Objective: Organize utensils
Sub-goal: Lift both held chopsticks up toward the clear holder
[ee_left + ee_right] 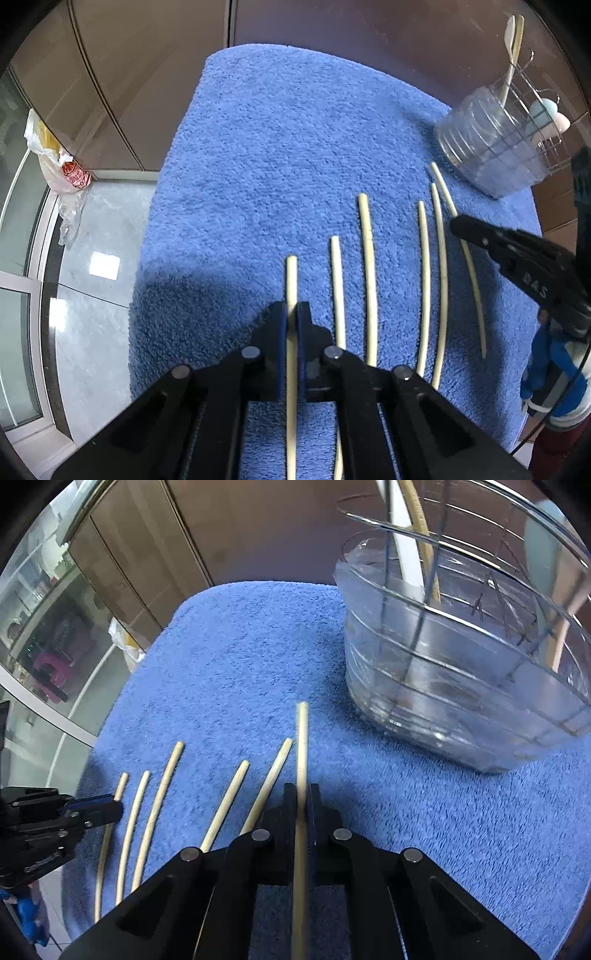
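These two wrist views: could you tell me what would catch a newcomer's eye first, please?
Six pale chopsticks lie in a row on a blue towel. The left gripper is shut on the leftmost chopstick, the right gripper on the rightmost chopstick. At the towel's far right stands a clear holder in a wire rack, utensils already inside.

Lying across the work surface: blue terry towel [280, 147], filling most of both views. Sitting on the floor at 9 o'clock in the left wrist view: crumpled plastic bag [61, 162] with red print, leaning against brown cabinet panels [122, 85]. Showing at 8 o'clock: pale glossy floor tiles [99, 295], catching a bright square reflection. Standing at 9 o'clock in the right wrist view: glass partition [40, 627], reflecting dim, blurred room contents.
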`<state>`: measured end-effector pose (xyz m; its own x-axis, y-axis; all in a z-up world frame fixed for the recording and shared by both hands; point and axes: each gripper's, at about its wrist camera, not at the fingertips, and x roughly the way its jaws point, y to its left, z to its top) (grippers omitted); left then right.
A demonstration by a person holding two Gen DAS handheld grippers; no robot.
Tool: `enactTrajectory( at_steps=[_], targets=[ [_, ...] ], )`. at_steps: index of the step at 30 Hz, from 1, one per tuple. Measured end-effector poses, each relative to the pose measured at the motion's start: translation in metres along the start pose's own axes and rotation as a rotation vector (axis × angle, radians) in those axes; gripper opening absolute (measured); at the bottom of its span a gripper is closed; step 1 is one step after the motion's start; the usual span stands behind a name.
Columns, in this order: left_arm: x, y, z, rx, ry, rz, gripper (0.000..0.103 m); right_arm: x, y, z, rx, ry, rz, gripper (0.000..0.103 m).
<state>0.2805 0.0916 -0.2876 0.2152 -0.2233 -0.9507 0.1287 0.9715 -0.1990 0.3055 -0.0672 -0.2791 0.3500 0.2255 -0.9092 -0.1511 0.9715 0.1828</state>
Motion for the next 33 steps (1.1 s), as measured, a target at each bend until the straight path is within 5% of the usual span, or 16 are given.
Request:
enactTrajectory(
  at_steps=[5, 15, 22, 33],
  targets=[
    [-0.014, 0.003, -0.010, -0.026, -0.041, -0.009, 0.005, -0.023, -0.007, -0.019, 0.012, -0.035, 0.078, 0.005],
    [-0.070, 0.004, -0.052, -0.064, -0.195, -0.037, 0.005, -0.093, 0.004, -0.078, -0.023, -0.245, 0.194, 0.005],
    [-0.110, -0.010, -0.077, -0.099, -0.299, -0.035, 0.005, -0.131, 0.005, -0.124, -0.056, -0.380, 0.210, 0.005],
    [-0.146, -0.069, -0.077, -0.108, -0.421, -0.080, 0.005, -0.183, -0.035, -0.131, -0.086, -0.558, 0.191, 0.005]
  ],
)
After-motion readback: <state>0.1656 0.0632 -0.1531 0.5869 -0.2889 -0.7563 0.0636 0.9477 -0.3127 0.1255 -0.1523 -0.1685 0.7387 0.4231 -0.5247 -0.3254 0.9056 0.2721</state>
